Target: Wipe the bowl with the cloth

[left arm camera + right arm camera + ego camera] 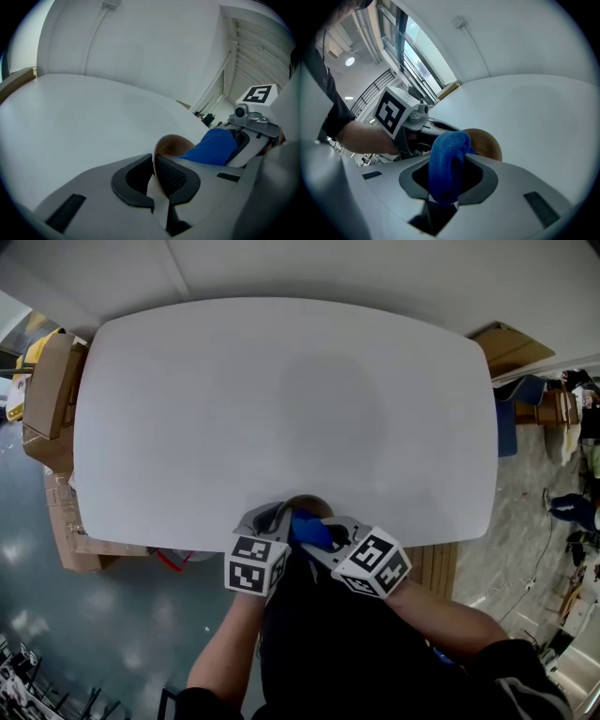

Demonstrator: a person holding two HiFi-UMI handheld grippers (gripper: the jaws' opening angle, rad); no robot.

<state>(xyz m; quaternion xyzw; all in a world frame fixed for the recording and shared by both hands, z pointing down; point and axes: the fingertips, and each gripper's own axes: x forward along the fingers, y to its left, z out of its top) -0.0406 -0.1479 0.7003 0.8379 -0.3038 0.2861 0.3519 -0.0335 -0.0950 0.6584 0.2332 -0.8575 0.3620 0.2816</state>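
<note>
Bowl [307, 503], small and brown, sits at the near edge of the white bench [281, 399], right in front of the person and half hidden in the head view by the two claws. The left claw [154, 177] is pinching the bowl's thin rim: in the left gripper view the rim runs straight down between the two dark pads, which stand close together on either side of it. The right claw [448, 183] is clamped on a blue cloth [447, 161], which is bunched into a thick roll that rises out of the jaws and bends over toward the bowl. The cloth's free end lies just beside the bowl, apparently touching it, though whether it reaches inside cannot be told. The two claws stand close to each other, almost tip to tip over the bowl, each with its marker cube [255, 564] facing up. The rest of the bench is bare. Cardboard boxes [49, 381] stand off the bench's left end.
</note>
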